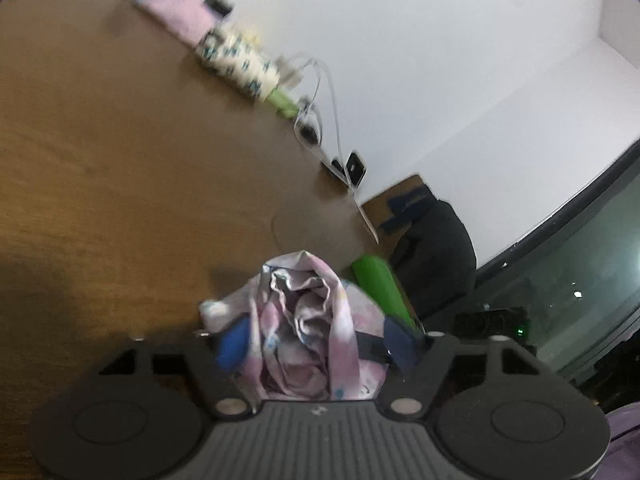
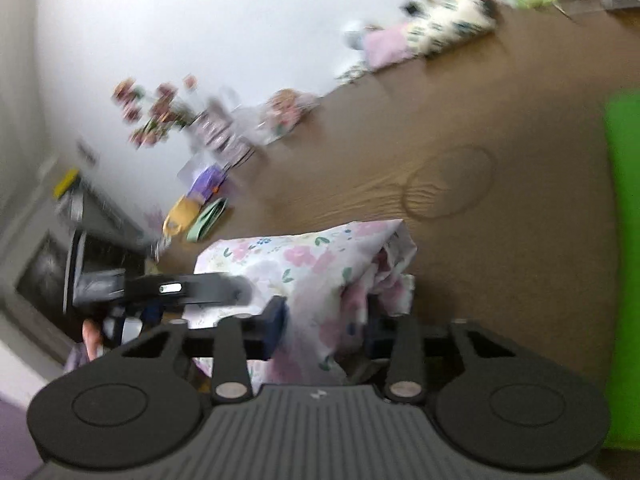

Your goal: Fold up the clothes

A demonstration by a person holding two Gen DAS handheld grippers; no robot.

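A pale floral garment (image 1: 304, 320) with pink and lilac flowers is bunched between the blue pads of my left gripper (image 1: 314, 346), which is shut on it above the brown wooden table (image 1: 120, 160). In the right wrist view the same floral garment (image 2: 312, 272) hangs in a folded wad, and my right gripper (image 2: 324, 328) is shut on its lower part. The left gripper (image 2: 168, 292) appears there as a black body at the garment's left edge, with a hand (image 2: 92, 340) behind it. Both views are tilted and blurred.
Folded clothes (image 1: 236, 56) line the table's far edge by the white wall, with cables and small black devices (image 1: 352, 168). A bright green object (image 1: 380, 284) lies close on the right. Flowers and packets (image 2: 192, 128) sit at the far left. A dark chair (image 1: 440, 256) stands beyond the table.
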